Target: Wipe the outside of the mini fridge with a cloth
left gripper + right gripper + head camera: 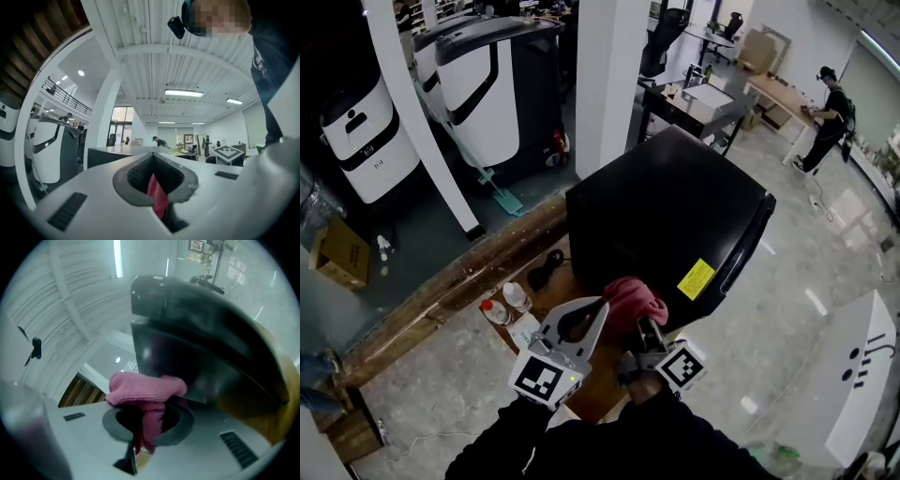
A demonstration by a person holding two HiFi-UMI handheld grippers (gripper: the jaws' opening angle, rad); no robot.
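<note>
The black mini fridge [675,211] stands on a low wooden table [598,392], its door handle side toward the right. A pink cloth [633,300] is bunched at the fridge's near lower corner, with my right gripper [645,330] shut on it. In the right gripper view the cloth [145,387] bulges over the jaws of the right gripper [145,427], close to the dark fridge wall [197,348]. My left gripper [579,321] hovers just left of the cloth, apart from the fridge. Seen from its own camera, the left gripper [154,180] is shut and points up at the ceiling.
Two small bottles [508,302] and a black cable [546,267] lie on the table left of the fridge. A white pillar [609,75] and white machines [487,84] stand behind. A cardboard box [342,251] sits far left, and a person [827,117] stands far right.
</note>
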